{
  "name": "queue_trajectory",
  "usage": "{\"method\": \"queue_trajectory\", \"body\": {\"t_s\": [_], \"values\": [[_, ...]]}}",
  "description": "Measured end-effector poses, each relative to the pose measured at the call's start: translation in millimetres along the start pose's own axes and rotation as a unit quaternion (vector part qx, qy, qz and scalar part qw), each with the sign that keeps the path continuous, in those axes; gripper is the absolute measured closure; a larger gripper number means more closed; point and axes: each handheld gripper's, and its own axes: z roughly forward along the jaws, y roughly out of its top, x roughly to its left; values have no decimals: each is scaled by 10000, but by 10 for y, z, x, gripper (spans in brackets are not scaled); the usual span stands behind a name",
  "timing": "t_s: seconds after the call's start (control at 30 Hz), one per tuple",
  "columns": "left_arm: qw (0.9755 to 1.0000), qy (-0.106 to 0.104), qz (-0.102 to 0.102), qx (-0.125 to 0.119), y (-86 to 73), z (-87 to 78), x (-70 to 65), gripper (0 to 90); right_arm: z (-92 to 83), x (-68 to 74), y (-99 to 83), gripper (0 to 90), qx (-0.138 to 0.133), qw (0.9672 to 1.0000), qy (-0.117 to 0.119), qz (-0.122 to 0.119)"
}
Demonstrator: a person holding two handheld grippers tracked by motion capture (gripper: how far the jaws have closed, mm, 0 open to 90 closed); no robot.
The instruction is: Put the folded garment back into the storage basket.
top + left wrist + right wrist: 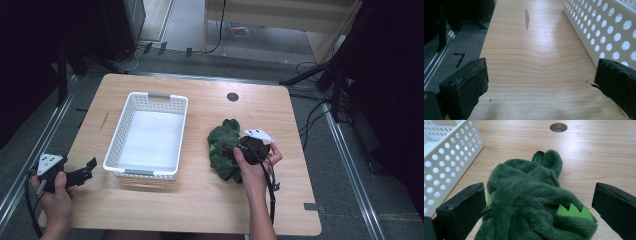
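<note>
A dark green plush toy [223, 145] with light green felt spikes [574, 211] lies on the wooden table [200, 200], right of a white perforated basket [148, 135]. My right gripper [239, 150] stands open over the toy [531, 202], one jaw on each side of it. The basket has nothing in it. My left gripper [89, 167] is open near the table's left front edge, beside the basket's outer wall [604, 32], with bare wood [536, 65] between its jaws.
A round cable hole [232, 97] sits in the table's back middle [558, 127]. Grey floor and a metal rail [439, 62] run along the table's left side. Dark stands and cables [320, 75] surround the table at the right.
</note>
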Motion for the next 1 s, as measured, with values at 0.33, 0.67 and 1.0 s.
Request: {"method": "queue_trajectory", "body": {"t_s": [0.33,0.67,1.0], "values": [[10000,4,-4,-4,0,1,2,0,136,72,-26,0,204,9997,41,89],[10000,4,-16,-1,0,1,2,0,284,159,-40,20,407,9991,-111,37],[10000,3,-18,1,1,1,3,0,432,165,-75,50,672,9973,-257,138]]}}
